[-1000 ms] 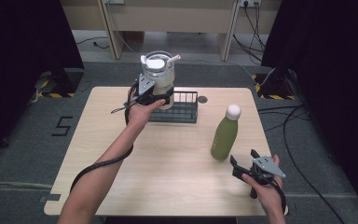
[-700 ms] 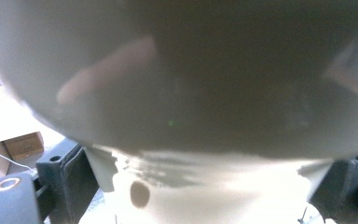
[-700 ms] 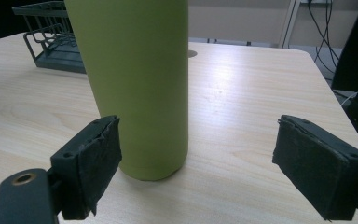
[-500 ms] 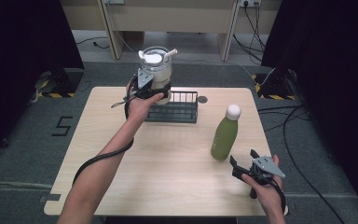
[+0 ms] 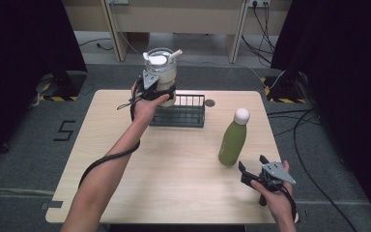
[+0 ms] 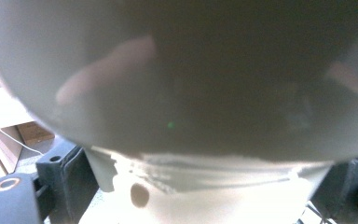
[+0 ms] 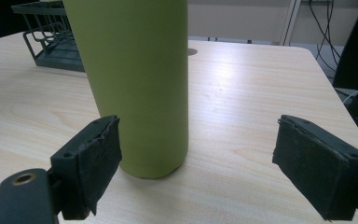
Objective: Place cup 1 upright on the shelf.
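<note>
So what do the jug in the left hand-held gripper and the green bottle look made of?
The jug looks like clear glass or plastic, since its white contents show through the wall. The green bottle looks like matte-coated metal, possibly plastic: an even, dull surface with no sharp glints.

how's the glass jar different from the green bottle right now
The glass jar is clear, wide and squat, and is held above the wire rack in the left gripper. The green bottle is opaque, tall and slim, and stands free on the table, ahead of the open right gripper. Both are upright with white tops.
</note>
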`<state>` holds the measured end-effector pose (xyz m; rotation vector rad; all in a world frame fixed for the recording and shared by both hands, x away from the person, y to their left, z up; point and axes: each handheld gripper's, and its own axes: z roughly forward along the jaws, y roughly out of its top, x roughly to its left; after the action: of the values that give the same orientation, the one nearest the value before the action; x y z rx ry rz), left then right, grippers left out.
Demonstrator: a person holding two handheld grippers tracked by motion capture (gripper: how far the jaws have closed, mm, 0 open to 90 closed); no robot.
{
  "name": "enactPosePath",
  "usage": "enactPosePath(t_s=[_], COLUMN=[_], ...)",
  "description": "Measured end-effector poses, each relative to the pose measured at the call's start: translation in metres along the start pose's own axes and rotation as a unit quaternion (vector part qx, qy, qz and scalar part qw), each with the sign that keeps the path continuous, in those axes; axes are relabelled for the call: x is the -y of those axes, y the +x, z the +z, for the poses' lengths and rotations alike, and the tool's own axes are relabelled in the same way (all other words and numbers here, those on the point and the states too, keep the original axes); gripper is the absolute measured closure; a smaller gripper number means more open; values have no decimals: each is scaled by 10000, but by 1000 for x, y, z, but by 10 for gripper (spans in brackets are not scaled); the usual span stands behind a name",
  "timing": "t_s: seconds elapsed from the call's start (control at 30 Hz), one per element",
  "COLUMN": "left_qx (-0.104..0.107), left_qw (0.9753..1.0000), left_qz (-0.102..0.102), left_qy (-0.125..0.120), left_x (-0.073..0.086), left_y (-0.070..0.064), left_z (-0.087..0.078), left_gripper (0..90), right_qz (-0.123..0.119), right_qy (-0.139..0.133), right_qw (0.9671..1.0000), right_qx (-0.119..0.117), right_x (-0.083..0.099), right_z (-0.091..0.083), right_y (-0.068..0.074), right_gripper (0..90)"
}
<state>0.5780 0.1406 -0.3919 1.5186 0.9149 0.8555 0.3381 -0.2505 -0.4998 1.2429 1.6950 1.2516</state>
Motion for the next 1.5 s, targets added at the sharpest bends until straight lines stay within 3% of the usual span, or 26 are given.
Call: enactPosePath(t_s=[0.43, 0.47, 0.67, 0.7, 0.8, 0.83, 0.93, 0.97, 1.2, 1.23, 1.3, 1.5], left_qx=[-80, -79, -95, -93, -95, -97, -111, -115, -124, -121, -121, -134], left_qw=[9999, 9999, 9999, 9998, 9998, 9998, 9997, 9998, 9995, 9996, 9993, 9989], left_qz=[-24, -109, -87, 0, -11, -113, -7, -80, 22, -59, 19, -49], left_qy=[90, 21, 77, 177, 182, 109, 205, 139, 291, 238, 358, 456], left_x=[4, 5, 10, 11, 13, 13, 15, 16, 24, 27, 31, 40], left_y=[6, 4, 4, 6, 6, 5, 6, 5, 6, 4, 5, 6], left_z=[5, 6, 6, 5, 5, 6, 5, 6, 4, 5, 5, 8], left_gripper=[98, 98, 98, 98, 98, 98, 98, 98, 98, 98, 98, 98], right_qz=[6, 0, -14, -12, -13, -12, -13, -10, -17, -17, -14, 11], right_qy=[7, 13, 21, 20, 10, 10, 35, 36, 34, 38, 40, 52], right_qw=[10000, 10000, 10000, 10000, 10000, 10000, 10000, 10000, 10000, 10000, 10000, 10000], right_qx=[0, -8, -7, -9, -5, -4, -7, -11, -24, -26, -33, -34], right_x=[1, 1, 1, 1, 1, 1, 1, 1, 2, 2, 2, 2], right_z=[0, 0, 1, 1, 1, 1, 1, 1, 2, 2, 2, 2], right_y=[0, 0, 0, 0, 0, 0, 1, 1, 1, 1, 2, 2], right_gripper=[148, 148, 148, 148, 148, 148, 148, 148, 148, 148, 148, 148])
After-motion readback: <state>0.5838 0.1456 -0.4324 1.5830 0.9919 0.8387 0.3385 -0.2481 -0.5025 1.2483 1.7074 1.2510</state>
